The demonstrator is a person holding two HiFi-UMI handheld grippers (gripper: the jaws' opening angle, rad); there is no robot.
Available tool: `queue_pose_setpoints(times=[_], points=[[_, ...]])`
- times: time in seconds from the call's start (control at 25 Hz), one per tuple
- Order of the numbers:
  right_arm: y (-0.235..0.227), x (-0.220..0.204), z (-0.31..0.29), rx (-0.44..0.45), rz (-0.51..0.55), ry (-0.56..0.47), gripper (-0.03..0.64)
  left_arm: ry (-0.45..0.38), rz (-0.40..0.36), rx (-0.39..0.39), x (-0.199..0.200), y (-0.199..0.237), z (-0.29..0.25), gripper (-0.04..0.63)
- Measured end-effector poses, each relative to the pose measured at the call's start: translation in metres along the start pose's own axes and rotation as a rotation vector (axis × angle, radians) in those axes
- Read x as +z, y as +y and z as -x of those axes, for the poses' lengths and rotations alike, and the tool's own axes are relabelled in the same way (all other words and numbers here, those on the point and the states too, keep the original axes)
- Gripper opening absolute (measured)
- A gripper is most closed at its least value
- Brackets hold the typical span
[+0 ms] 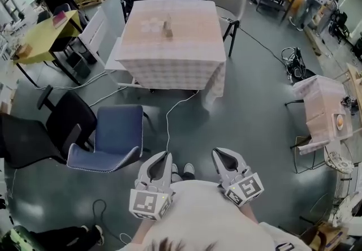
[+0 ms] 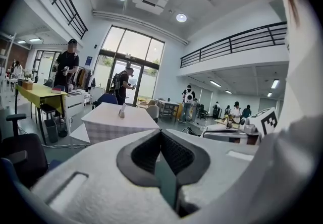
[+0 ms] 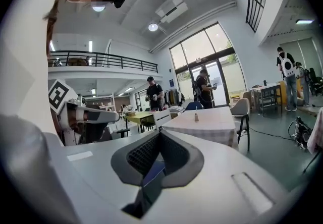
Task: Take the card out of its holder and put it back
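Left gripper (image 1: 164, 157) closed, right gripper (image 1: 219, 154) closed, card holder (image 1: 167, 29) distant, indistinct.

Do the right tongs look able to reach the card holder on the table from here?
Probably not from here. The right tongs are held shut by the body, and the card holder stands on the table far across the floor. The path there looks free.

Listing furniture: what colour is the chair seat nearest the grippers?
Blue; the chair seat shows best in the head view.
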State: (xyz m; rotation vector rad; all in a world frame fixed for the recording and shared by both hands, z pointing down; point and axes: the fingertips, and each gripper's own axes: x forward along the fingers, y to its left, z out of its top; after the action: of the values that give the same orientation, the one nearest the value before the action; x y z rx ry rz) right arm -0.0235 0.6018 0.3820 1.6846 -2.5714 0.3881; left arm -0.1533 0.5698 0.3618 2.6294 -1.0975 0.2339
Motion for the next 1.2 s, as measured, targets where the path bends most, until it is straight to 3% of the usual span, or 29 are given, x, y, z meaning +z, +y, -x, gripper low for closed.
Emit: queue_pose_setpoints(times=[0.28, 0.52, 0.96, 1.2], points=[[-0.021, 0.001, 0.014, 0.010, -0.068, -0.041, -0.003, 0.010, 0.006, -0.018, -0.003, -0.015, -0.019, 0.000], [-0.040, -0.002, 0.006, -0.008, -0.060, -0.007, -0.003, 0.026, 0.021, -0.021, -0.005, -0.012, -0.036, 0.000], [-0.074, 0.017, -0.069, -0.027, -0.055, 0.037, -0.003, 0.019, 0.058, -0.022, 0.025, 0.047, -0.101, 0.000], [-0.094, 0.048, -0.117, -0.066, -0.037, 0.004, -0.003, 0.003, 0.030, -0.038, 0.057, 0.090, -0.135, 0.000]])
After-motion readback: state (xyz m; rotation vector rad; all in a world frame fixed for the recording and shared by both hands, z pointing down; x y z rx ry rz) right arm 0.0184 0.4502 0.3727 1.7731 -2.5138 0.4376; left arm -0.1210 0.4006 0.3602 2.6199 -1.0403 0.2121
